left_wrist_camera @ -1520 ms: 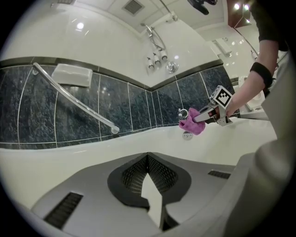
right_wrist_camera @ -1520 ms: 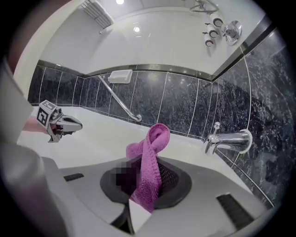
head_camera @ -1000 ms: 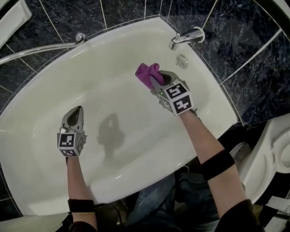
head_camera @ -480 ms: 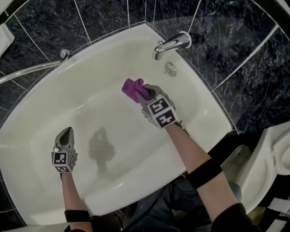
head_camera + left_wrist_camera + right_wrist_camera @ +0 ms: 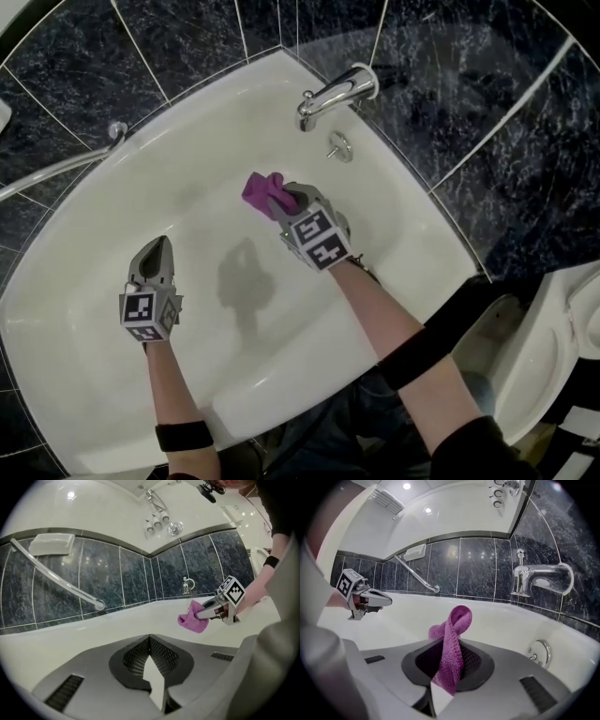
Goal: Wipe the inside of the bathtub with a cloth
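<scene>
cloth (image 5: 265,190): purple and bunched, a loop of it standing up out of the right gripper's jaws. In the head view it sits just above the middle, over the inside of the tub at the spout end. Whether it touches the tub I cannot tell.
right gripper (image 5: 284,198): jaws clamped on the cloth. It points toward 11 o'clock, with its marker cube at 5 o'clock of the cloth.
left gripper (image 5: 161,246): jaws together with nothing between them. It is at 8 o'clock of the cloth and well apart from it, over the tub floor, pointing to 12 o'clock.
shadow (image 5: 246,277): a grey patch on the tub floor between the two grippers.
tub (image 5: 103,234): white and glossy, running from 7 o'clock to 1 o'clock across the head view.
plate (image 5: 338,145): a round chrome fitting on the tub's end wall, at 2 o'clock of the cloth.
spout (image 5: 328,92): chrome, on the rim at 1 o'clock of the cloth, above the plate.
bar (image 5: 56,172): a chrome rail on the wall, at 10 o'clock of the left gripper.
wall (image 5: 187,42): dark marbled tiles with pale joints, from 9 round to 3 o'clock.
toilet (image 5: 548,366): white, at the 4 o'clock edge.
</scene>
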Tool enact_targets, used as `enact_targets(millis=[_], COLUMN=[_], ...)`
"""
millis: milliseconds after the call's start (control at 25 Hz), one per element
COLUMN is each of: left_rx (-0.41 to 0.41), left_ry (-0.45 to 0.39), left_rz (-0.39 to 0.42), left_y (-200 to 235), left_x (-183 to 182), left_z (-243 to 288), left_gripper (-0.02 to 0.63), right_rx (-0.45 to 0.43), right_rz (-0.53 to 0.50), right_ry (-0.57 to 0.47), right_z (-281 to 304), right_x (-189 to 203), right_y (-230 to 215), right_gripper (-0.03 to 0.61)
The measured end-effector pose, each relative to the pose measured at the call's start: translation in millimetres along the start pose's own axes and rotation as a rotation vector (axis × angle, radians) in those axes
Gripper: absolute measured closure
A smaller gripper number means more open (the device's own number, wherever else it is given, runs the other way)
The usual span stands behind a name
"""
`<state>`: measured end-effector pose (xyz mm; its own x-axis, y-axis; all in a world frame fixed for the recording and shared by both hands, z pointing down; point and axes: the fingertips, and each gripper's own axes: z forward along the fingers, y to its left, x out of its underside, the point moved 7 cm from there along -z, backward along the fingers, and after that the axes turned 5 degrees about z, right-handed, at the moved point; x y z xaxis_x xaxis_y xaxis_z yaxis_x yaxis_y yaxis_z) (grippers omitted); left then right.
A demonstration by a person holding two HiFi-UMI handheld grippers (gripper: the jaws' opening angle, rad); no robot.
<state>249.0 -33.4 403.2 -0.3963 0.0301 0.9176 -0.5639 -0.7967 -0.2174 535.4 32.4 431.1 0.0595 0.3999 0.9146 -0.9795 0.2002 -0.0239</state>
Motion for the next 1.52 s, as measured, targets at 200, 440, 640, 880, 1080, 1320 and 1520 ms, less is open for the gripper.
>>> enact_targets(millis=[200,440,640,880,1080,1320,1520], left_rx=[0.055,0.108,0.126,0.075,0.040,0.018,0.000], left_ry=[-0.063,-0.070,-0.090,-0.103,-0.092,-0.083,-0.075], left_rz=[-0.007,-0.004,-0.065,-0.124,-0.160,-0.175,-0.204], left_y=[-35.8,-65.8,-70.0,-63.9,-55.5,-49.4,-40.2], left_x=[-43.8,-50.5,-56.5,-65.7,-64.2,-65.1,-64.6], left_z=[45.3,65.6,63.8,62.2,60.8,60.3,58.3], left_gripper=[0.616,0.615,0.616,0.615,0.617,0.616,0.617], right_rx=[0.027,0.068,0.169,0.267,0.224,0.187,0.245], right_rz=[0.007,0.010,0.045,0.039,-0.028,-0.076,-0.015], right_ry=[0.002,0.014,0.026,0.000,-0.002,-0.036,-0.078], right_z=[1.3,14.6,42.2,81.0,123.1,185.7,225.0], right_x=[0.0,4.0,0.6,-21.1,-41.0,-64.7,-63.4], right_y=[-4.7,-15.0,-28.0,-40.3,-36.6,-25.9,-28.4], right_gripper=[0.500,0.500,0.500,0.500,0.499,0.497,0.499])
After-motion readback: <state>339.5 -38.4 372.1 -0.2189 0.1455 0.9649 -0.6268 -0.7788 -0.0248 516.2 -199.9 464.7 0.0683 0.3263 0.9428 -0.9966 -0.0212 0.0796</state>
